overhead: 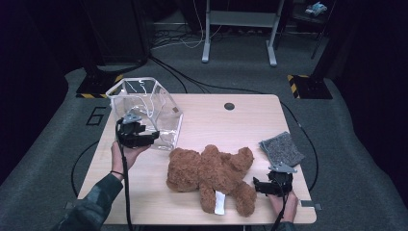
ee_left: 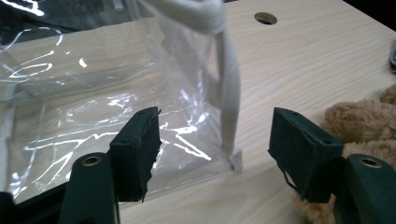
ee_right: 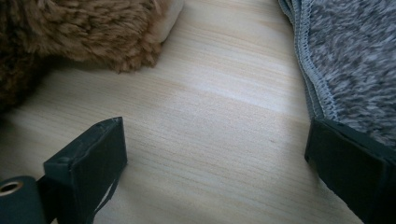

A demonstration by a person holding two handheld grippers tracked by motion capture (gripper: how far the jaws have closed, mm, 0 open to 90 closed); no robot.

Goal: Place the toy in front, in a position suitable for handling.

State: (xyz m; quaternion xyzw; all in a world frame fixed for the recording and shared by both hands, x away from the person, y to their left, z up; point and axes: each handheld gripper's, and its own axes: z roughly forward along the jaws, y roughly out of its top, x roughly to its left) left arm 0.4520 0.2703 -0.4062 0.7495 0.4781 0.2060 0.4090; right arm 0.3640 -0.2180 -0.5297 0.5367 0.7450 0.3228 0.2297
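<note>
A clear plastic bag (overhead: 144, 110) stands open at the table's far left corner. In the left gripper view its wall (ee_left: 93, 93) and a white strap (ee_left: 229, 93) lie just ahead of the jaws. My left gripper (overhead: 153, 137) (ee_left: 217, 119) is open at the bag's near corner, pads touching nothing. A brown teddy bear (overhead: 211, 173) (ee_left: 359, 121) (ee_right: 70, 28) lies on the table's near middle, with a white tag (overhead: 219, 202). My right gripper (overhead: 272, 182) (ee_right: 215, 128) is open over bare wood between the bear and a grey cloth (overhead: 281, 148) (ee_right: 355, 56).
The wooden table (overhead: 216, 115) has a cable hole (overhead: 229, 106) (ee_left: 265, 18) near its far edge. Beyond it are floor cables, a grey desk frame (overhead: 240, 29) and yellow-black striped bases (overhead: 308, 84).
</note>
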